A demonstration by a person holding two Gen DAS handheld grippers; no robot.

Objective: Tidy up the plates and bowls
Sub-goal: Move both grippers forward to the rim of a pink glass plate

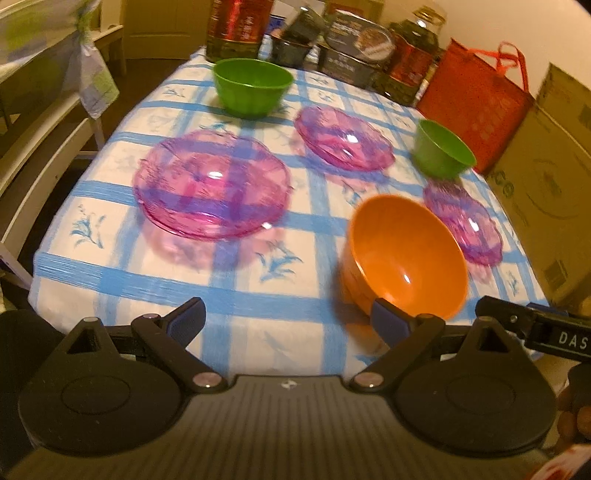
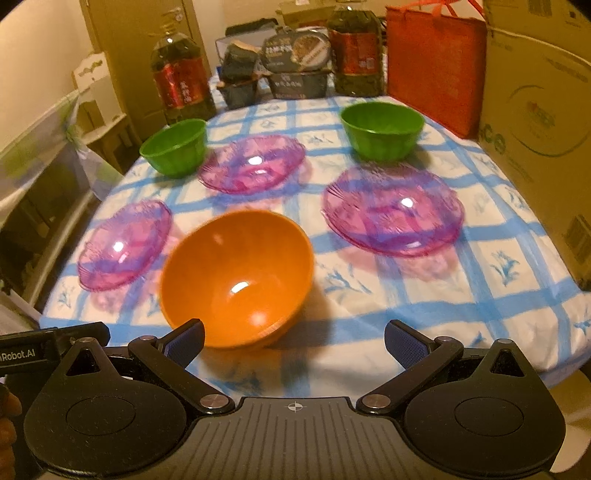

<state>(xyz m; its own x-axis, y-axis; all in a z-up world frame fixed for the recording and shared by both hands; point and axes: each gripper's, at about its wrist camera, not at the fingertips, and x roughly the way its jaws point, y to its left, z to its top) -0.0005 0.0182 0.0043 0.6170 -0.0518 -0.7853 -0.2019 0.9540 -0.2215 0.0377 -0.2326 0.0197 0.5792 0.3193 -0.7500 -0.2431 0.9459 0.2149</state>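
Near the table's [image 2: 461, 332] front edge sits the orange bowl [image 2: 236, 277]; both claws [image 1: 286, 321] [image 2: 293, 341] gape empty, so pinch its rim gently.

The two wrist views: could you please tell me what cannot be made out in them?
- Orange bowl: its near base hides behind the right tongs in the right view; the left tongs cover part of it in the left view.
- Jar labels: too blurred to read in either view.
- Cardboard box: cut off by the right view's edge.
- Table: near edge hidden by tongs.
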